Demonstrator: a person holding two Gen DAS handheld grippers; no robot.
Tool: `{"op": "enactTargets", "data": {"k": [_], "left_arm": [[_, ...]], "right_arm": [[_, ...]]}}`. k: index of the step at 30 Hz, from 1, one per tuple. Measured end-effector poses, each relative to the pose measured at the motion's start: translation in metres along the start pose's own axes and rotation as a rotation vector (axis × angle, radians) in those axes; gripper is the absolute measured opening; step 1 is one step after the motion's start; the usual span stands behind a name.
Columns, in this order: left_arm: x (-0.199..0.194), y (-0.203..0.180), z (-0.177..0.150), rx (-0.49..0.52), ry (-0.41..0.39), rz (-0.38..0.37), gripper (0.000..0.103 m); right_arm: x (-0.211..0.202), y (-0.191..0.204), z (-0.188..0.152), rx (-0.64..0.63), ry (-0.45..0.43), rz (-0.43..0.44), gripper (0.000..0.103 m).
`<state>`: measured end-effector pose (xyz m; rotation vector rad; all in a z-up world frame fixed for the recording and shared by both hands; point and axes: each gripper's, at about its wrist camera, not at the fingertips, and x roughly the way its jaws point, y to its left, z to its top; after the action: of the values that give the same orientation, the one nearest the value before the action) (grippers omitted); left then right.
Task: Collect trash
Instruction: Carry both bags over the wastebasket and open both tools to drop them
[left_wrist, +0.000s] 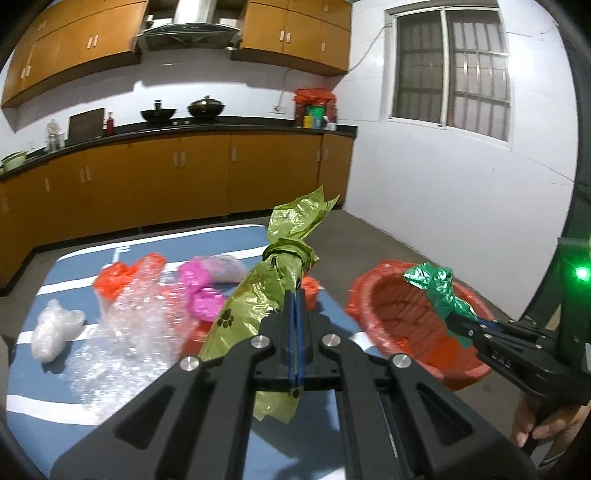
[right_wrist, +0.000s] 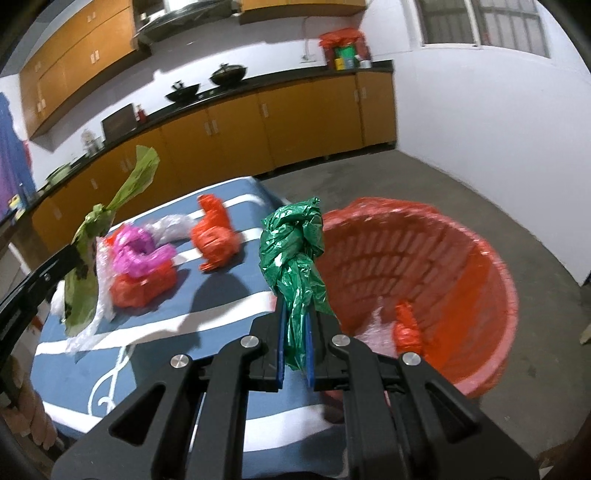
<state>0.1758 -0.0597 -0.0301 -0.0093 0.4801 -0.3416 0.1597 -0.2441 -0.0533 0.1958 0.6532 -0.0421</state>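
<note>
while each hand-held gripper pinches tight, left (left_wrist: 295, 295) holds olive bag (left_wrist: 258, 295), right (right_wrist: 295, 314) green bag (right_wrist: 291, 243).

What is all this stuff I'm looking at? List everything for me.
olive-green bag: one, paw prints, knotted, held in left tool
dark green bag: one, knotted, held in right tool near the bin
bin: one, red liner, on floor right of table, some scraps inside
red bags: at least two, on table
pink bag: one, on table
bubble wrap: one, clear, on table
white bag: one, table's left side
table: one, blue with white stripes
woks: two, black, on counter
left tool: black, shut
right tool: black, shut
</note>
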Motion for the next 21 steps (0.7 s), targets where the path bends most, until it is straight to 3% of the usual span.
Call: {"op": "enactTargets", "data": {"k": [14, 21], "left_arm": [[0.034, -0.057, 0.007, 0.064, 0.01, -0.165, 0.003], [0.052, -0.082, 0.007, 0.101, 0.027, -0.226, 0.003]], "right_arm": [[-0.011, -0.05, 0.008, 0.091, -0.062, -0.128, 0.009], [-0.011, -0.069, 0.013, 0.13, -0.083, -0.145, 0.009]]}}
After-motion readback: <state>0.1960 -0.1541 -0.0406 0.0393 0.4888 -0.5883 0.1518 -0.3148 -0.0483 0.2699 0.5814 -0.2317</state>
